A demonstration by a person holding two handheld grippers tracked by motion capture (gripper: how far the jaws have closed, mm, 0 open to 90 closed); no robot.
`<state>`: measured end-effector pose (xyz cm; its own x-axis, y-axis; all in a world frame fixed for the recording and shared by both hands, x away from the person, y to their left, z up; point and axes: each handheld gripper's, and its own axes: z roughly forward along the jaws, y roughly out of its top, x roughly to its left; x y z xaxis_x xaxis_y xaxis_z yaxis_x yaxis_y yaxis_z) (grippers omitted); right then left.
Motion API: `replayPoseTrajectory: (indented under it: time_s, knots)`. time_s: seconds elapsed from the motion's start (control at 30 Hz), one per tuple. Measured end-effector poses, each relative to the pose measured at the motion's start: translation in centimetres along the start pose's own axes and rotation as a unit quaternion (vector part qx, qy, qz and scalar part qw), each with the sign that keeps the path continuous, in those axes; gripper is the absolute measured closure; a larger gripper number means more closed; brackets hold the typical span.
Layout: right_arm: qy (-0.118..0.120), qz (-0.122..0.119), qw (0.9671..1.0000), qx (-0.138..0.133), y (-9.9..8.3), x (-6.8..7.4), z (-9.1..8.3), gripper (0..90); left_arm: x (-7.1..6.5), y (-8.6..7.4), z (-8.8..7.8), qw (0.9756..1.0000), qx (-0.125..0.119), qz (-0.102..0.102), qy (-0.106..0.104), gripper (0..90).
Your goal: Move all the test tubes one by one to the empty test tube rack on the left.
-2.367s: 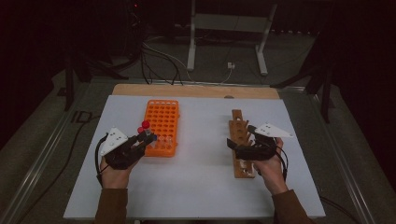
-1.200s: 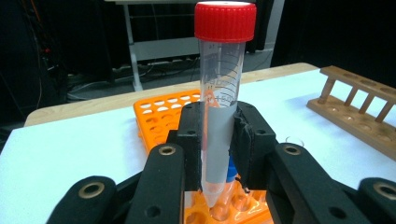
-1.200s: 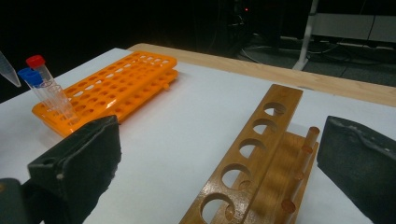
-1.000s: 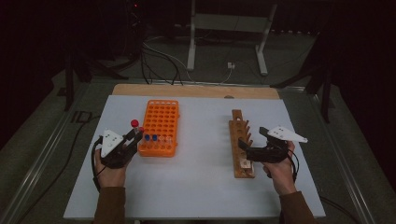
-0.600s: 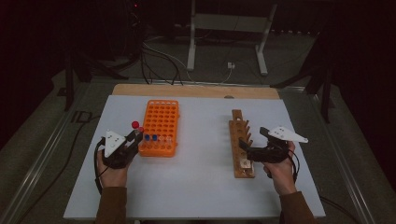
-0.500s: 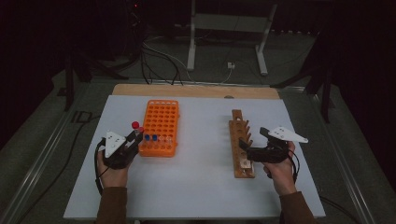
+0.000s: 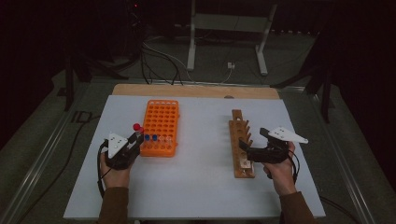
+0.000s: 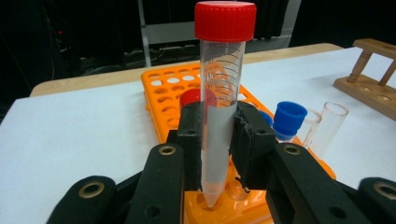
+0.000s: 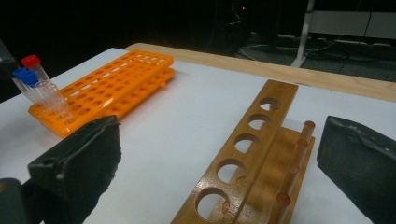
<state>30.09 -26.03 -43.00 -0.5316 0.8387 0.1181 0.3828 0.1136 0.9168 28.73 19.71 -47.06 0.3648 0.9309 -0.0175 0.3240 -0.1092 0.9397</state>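
The red-capped tube (image 8: 219, 107) was a clear plastic one with a conical tip, printed graduation lines on its upper body and a ribbed red screw cap; it stood upright, its tip just over a hole at the near edge of the orange rack (image 7: 160, 127). In the high view that tube (image 7: 137, 128) sat at the rack's 8 o'clock corner, over the left part of the white tabletop (image 7: 196, 186). The left hand-held gripper (image 8: 219, 135) was clamped on it, both black pads pressed against the tube's lower body from either side. Beside it in the rack, toward 3 o'clock in the left gripper view, stood a blue-capped tube (image 8: 289, 120) and an open clear tube (image 8: 329, 126), with another red cap (image 8: 196, 98) partly hidden behind the left pad. The right hand-held gripper (image 7: 248, 144) lay at the near end of the wooden rack (image 7: 241, 142), at 3 o'clock from the orange rack and well apart from it; its jaws stood wide apart, one on each side of the wooden rack (image 9: 254, 154), with nothing gripped. Whether the pads touched the wood could not be told.
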Motion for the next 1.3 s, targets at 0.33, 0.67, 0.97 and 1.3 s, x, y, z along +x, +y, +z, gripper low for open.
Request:
replayPoseTrajectory:
  time_s: [0.33,0.67,0.97,1.3]
  knots:
    - [0.000,0.001,1.0000,0.002,-0.1,0.0,0.1,0.2,-0.1,-0.9,0.6,0.9995,0.032,0.006,0.001,74.8]
    - [-0.001,0.002,1.0000,0.004,-0.3,-0.1,0.0,0.2,0.1,-1.7,1.2,0.9976,0.069,0.005,-0.001,74.8]
    - [-0.003,0.004,1.0000,0.005,-0.4,-0.4,-0.1,0.2,0.0,-1.9,1.6,0.9964,0.085,0.008,0.000,74.8]
    - [-0.002,0.010,0.9999,0.004,-0.7,-0.5,-0.4,0.2,0.1,-2.1,1.9,0.9954,0.095,0.004,-0.002,75.0]
